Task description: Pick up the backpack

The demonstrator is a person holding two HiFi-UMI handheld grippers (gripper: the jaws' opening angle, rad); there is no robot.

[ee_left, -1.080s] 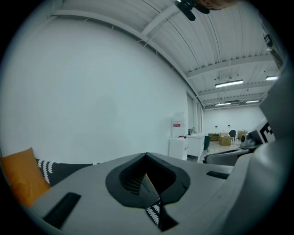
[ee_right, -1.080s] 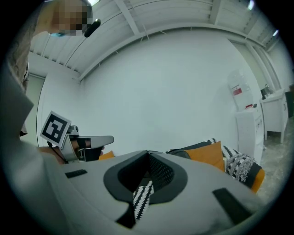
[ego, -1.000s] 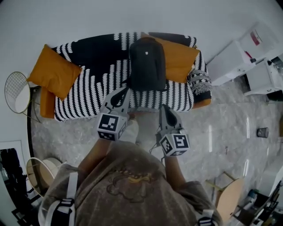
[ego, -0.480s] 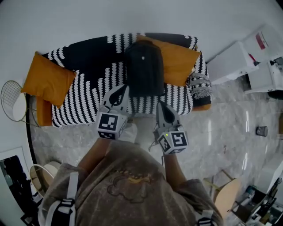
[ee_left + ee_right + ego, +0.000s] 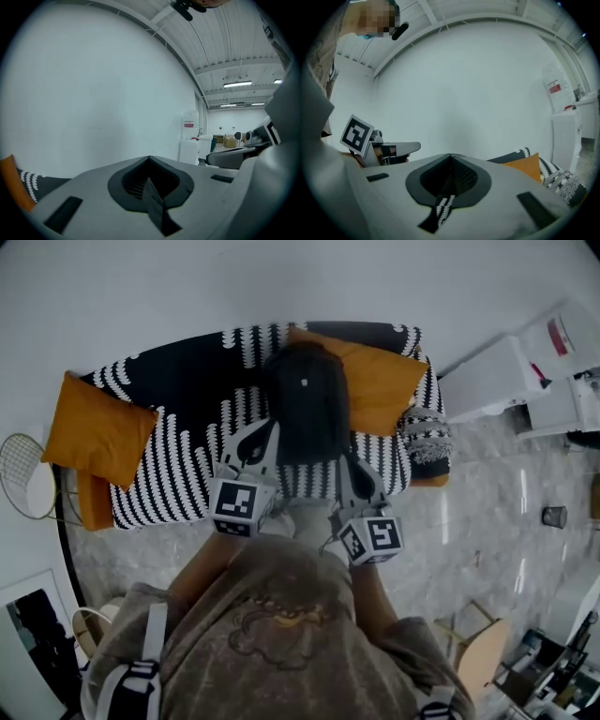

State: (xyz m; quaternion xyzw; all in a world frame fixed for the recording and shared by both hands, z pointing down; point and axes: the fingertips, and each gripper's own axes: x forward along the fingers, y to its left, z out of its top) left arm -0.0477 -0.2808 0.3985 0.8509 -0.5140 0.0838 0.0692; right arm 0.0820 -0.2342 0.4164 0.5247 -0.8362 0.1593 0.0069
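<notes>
Left claw [image 5: 263, 433] and right claw [image 5: 350, 463] held forward side by side, both closed

Mid-frame in the head view, the backpack [image 5: 305, 409] has its lower corners hidden behind the left gripper [image 5: 264, 430] and right gripper [image 5: 346, 459]. Lower-right clutter [image 5: 553, 673] is too small to tell.

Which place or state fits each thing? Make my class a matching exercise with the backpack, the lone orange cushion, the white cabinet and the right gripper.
Things:
1. backpack
2. lone orange cushion
3. white cabinet
4. right gripper

Places or states:
A. on the floor, right of the sofa in the head view
B. jaws together, nothing held
C. at the sofa's left end in the head view
D. middle of the sofa, against a second orange cushion

Pairs: 1-D, 2-C, 3-A, 4-B
</notes>
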